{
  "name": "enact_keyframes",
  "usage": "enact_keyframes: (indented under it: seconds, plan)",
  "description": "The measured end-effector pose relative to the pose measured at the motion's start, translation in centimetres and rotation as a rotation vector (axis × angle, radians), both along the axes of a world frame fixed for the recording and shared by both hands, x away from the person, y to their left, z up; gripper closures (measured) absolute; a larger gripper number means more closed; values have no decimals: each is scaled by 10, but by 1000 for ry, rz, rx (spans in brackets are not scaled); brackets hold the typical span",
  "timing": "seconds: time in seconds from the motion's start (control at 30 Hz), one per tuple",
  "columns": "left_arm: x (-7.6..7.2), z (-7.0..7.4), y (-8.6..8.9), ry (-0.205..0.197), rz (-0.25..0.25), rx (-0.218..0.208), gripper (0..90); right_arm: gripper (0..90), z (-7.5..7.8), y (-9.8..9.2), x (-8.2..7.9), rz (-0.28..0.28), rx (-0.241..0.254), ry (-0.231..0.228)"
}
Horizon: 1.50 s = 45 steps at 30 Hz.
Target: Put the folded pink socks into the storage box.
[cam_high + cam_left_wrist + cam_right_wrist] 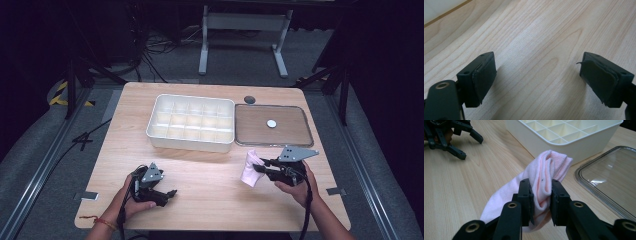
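- Wooden table, pale with a visible grain, filled the middle of the high view, with grey floor and cables around it.
- A white plastic organiser box with a grid of small compartments sat in the upper middle of the table, all visible compartments bare.
- Just right of it lay a flat clear lid with a grey rim, a small white round knob at its middle.
- A small dark round disc sat on the table just above the lid's upper left corner.
- The right gripper, low and right in the high view, was pinching a folded pale pink cloth between its two black jaws.
- The cloth stood up between the jaws and trailed down to the lower left in the right gripper view, near the front wall of the box.
- The left gripper, at lower left of the high view, had its jaws spread wide with nothing between them, over bare wood.
- Both grippers were held in a person's hands, well apart from each other.
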<state>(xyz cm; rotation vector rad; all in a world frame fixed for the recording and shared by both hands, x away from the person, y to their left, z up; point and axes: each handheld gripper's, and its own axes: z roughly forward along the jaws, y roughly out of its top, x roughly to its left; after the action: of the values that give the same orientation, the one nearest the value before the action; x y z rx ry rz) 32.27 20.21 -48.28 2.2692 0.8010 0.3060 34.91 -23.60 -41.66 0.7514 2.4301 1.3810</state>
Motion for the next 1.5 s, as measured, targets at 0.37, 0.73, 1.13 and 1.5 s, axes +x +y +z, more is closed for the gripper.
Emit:
enact_keyframes:
  seconds: [0.37, 0.73, 1.13, 1.5]
  plan:
    - [1, 0, -1, 2, -1, -1, 139, 735, 10, 11, 7, -21, -12, -53]
    - [1, 0, -1, 2, -1, -1, 139, 735, 20, 23, 26, -40, -15, -89]
    - [1, 0, -1, 2, -1, -2, 139, 735, 42, 28, 46, -52, -43, -135]
    - [1, 0, -1, 2, -1, -1, 139, 734, 52, 38, 57, -53, -58, -162]
